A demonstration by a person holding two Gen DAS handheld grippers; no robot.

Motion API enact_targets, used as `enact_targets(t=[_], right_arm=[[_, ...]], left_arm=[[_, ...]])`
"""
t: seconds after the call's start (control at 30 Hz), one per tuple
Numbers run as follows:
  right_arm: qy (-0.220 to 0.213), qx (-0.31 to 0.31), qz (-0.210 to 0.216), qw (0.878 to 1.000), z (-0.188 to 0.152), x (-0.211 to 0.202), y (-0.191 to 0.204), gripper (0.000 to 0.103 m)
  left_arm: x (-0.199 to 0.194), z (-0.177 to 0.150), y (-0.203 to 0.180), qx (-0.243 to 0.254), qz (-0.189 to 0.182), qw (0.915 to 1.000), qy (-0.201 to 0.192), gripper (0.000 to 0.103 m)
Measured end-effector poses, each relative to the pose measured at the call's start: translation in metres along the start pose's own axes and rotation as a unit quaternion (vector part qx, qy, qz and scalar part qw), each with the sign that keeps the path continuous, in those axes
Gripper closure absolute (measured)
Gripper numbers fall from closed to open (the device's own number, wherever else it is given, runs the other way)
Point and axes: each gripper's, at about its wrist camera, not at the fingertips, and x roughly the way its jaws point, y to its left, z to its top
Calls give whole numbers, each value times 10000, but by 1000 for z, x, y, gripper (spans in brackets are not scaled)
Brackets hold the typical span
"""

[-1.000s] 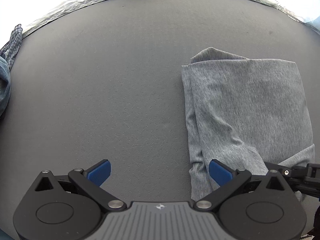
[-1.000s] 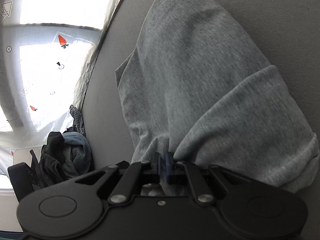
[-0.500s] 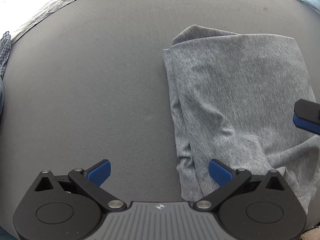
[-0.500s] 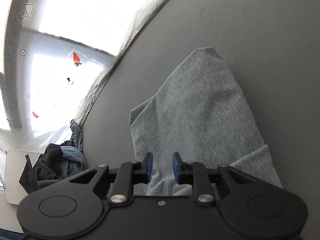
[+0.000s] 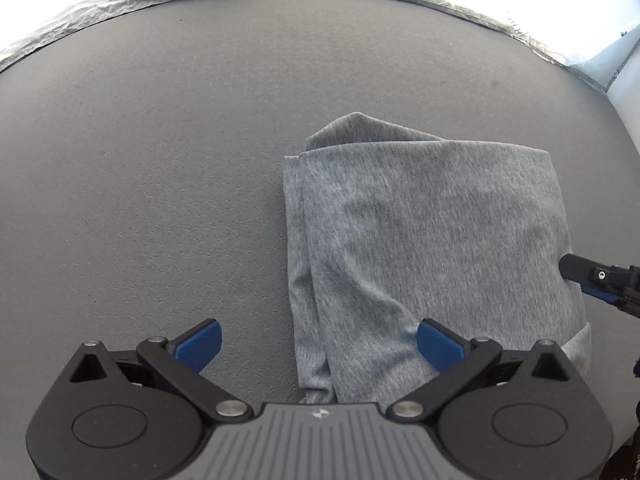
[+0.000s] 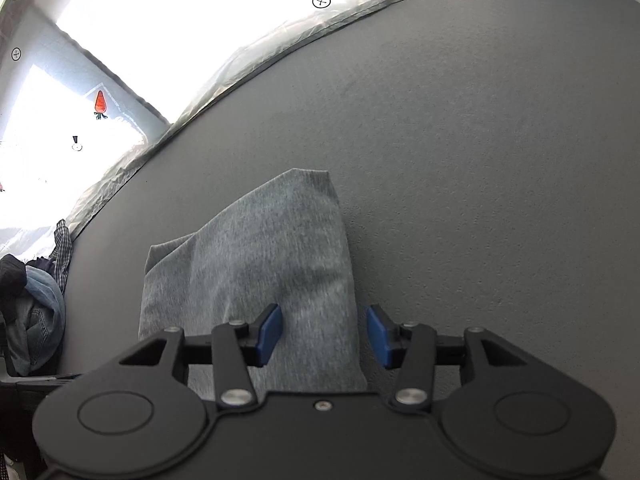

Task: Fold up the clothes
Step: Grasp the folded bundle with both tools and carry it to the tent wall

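From the left wrist view, the grey garment (image 5: 432, 248) lies folded into a compact block on the dark desk (image 5: 160, 160), and the left gripper (image 5: 318, 340) hangs over its near left edge with fingers (image 5: 438, 344) spread wide, holding nothing; I'd tidy the loose corner poking out at the far edge before calling this fold done. From the right wrist view, the right gripper (image 6: 324, 330) also stands parted and empty astride the right edge of the garment, so any smoothing should press down gently rather than drag, while a pile of other clothes (image 6: 32, 304) waits at the desk's left side.
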Motion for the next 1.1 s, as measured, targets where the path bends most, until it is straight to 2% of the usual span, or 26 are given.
enact_targets(t=[0.1, 0.2, 0.23, 0.27, 0.33, 0.4, 0.43, 0.47, 0.5, 0.53, 0.63, 0.7, 0.77, 0.83, 0.97, 1.1], right_arm=[[37, 89, 21, 10000, 1, 3, -4, 47], [61, 53, -39, 10000, -2, 7, -1, 45], [75, 53, -51, 9999, -3, 8, 1, 45], [93, 79, -50, 9999, -4, 11, 3, 45], [139, 151, -35, 9998, -5, 15, 5, 45], [191, 258, 83, 9995, -5, 17, 2, 48], [219, 301, 160, 9992, -5, 18, 0, 53], [241, 348, 319, 9986, -5, 19, -2, 66], [227, 357, 366, 9984, -5, 18, -2, 73], [212, 365, 411, 9983, -6, 17, -2, 75], [22, 105, 285, 9995, -10, 9, 8, 83], [-177, 172, 321, 9992, -12, -1, 12, 86], [-351, 186, 356, 9986, -13, -12, 16, 87], [-612, -148, 154, 9979, -12, -28, 27, 88], [-1119, -313, -5, 9932, 1, -65, 31, 88], [-1662, -361, -120, 9854, 18, -110, 17, 88]], left_arm=[[6, 6, 18, -301, -517, 9982, -91, 2], [13, -11, 18, -556, -773, 9953, -174, 8], [15, -16, 16, -609, -831, 9946, -141, 15], [17, -20, 15, -659, -885, 9938, -95, 27], [18, -29, 22, -702, -935, 9931, -113, 34], [19, -32, 18, -651, -984, 9928, -222, 48], [23, -32, 18, -654, -981, 9926, -284, 56], [24, -33, 18, -675, -997, 9922, -330, 73], [27, -35, 24, -740, -1085, 9907, -360, 82], [29, -36, 27, -838, -1148, 9890, -405, 86], [29, -38, 26, -968, -1222, 9858, -629, 90], [17, -41, 24, -911, -1258, 9843, -834, 91], [4, -41, 15, -742, -1339, 9824, -1074, 92], [-12, -39, 4, -564, -1467, 9794, -1271, 92], [-30, -28, -29, -236, -1613, 9741, -1569, 92], [-53, -13, -70, -92, -1998, 9611, -1906, 92]])
